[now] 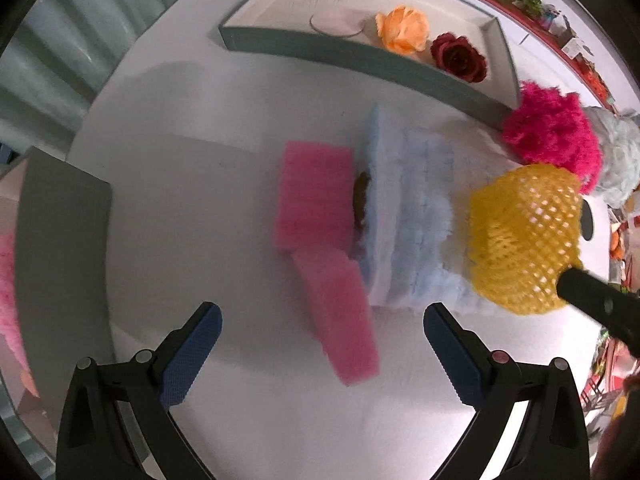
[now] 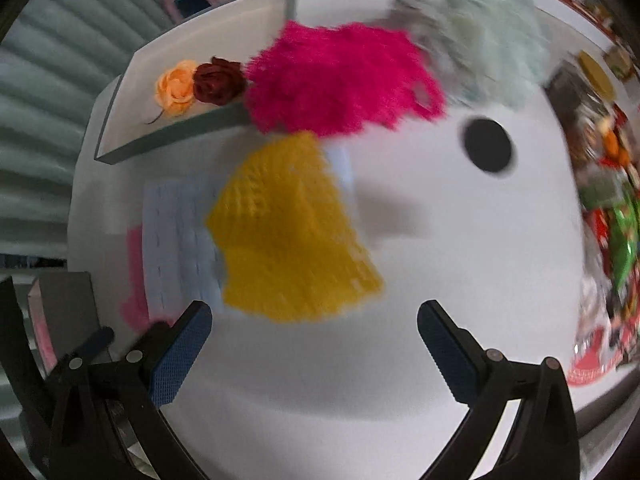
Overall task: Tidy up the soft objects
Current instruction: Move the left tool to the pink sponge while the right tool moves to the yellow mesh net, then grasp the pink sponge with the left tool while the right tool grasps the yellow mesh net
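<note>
Two pink sponges [image 1: 316, 196] [image 1: 340, 316] lie on the white table, the nearer one between the tips of my open left gripper [image 1: 322, 320]. Beside them lies a pale blue fluffy cloth [image 1: 412, 216] [image 2: 180, 232]. On the cloth's right edge sits a yellow foam net [image 1: 524, 240] [image 2: 288, 232]. My right gripper [image 2: 314, 320] is open just short of the net, and one black finger [image 1: 600, 304] shows at the net's lower edge. A magenta fluffy piece [image 1: 556, 128] [image 2: 340, 80] and a pale green one [image 1: 616, 152] [image 2: 480, 40] lie behind.
A shallow tray [image 1: 360, 56] [image 2: 168, 136] at the back holds an orange flower [image 1: 402, 30], a dark red rose [image 1: 458, 58] and a round disc [image 1: 336, 22]. A grey box [image 1: 60, 240] [image 2: 64, 308] with pink fluff stands at the left. A black round spot [image 2: 488, 144] marks the table.
</note>
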`<state>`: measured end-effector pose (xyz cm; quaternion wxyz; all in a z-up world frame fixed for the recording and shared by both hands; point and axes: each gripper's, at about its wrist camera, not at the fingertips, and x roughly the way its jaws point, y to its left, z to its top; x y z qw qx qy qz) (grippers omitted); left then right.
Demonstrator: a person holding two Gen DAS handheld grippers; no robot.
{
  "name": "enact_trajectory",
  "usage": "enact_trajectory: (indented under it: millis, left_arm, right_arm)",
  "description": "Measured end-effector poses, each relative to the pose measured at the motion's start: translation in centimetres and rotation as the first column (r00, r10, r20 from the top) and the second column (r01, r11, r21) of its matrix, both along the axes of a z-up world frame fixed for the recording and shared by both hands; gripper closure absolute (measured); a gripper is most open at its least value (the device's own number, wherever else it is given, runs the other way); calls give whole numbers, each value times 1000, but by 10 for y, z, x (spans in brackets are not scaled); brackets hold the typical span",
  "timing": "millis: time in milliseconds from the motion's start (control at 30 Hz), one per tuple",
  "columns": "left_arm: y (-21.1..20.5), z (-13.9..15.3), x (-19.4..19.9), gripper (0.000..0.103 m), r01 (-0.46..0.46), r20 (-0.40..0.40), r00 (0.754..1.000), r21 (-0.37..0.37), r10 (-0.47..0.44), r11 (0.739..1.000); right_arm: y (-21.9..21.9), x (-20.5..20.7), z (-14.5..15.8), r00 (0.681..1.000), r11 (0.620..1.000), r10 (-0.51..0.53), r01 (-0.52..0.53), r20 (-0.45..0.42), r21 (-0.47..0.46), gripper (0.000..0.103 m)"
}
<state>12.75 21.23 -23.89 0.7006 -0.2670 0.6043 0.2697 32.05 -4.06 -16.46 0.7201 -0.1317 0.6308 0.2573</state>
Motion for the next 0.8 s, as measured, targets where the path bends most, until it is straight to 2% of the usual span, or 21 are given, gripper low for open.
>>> enact_trajectory:
  millis: [133,167,200,233,267,333,467,600,800]
  left_arm:
    - [2,-8,2,3,-13,-5,1000,2,13,1000]
    - [3,-9,1,5,-17,5,1000,-6,17,1000]
    - [4,-9,0,17,-18,11,1000,-15,18,1000]
    - [4,-10,0,31,-14,16,1000,-36,14,999]
    - [5,-12,-1,36,-7,17,1000,-52,8,999]
    - [5,-15,-1,64,22,13,1000,-84,-21,996]
    - [1,-11,-5,80,87,31,996,-85,-85,993]
    - [-2,4,-19,80,116,84,991,-98,-108,988]
    - [-10,30,-37,80,134,119,986,-115,-120,984]
  right_arm:
    - [20,9,-19,999,998,43,-43,1,-35,0]
    - [23,9,-22,999,998,50,-50,3,-43,4]
    - [25,9,-24,998,997,60,-60,-3,-45,8]
    - [26,9,-27,997,996,70,-71,-15,-46,27]
    - [26,9,-30,996,995,84,-86,-34,-50,56]
    - [25,9,-37,993,993,94,-98,-73,-59,83]
    - [12,3,-24,993,994,110,-111,-53,-23,89]
    - [-7,-5,-8,993,995,103,-101,-61,22,89]
    - [-49,-24,7,991,994,86,-78,-104,72,89]
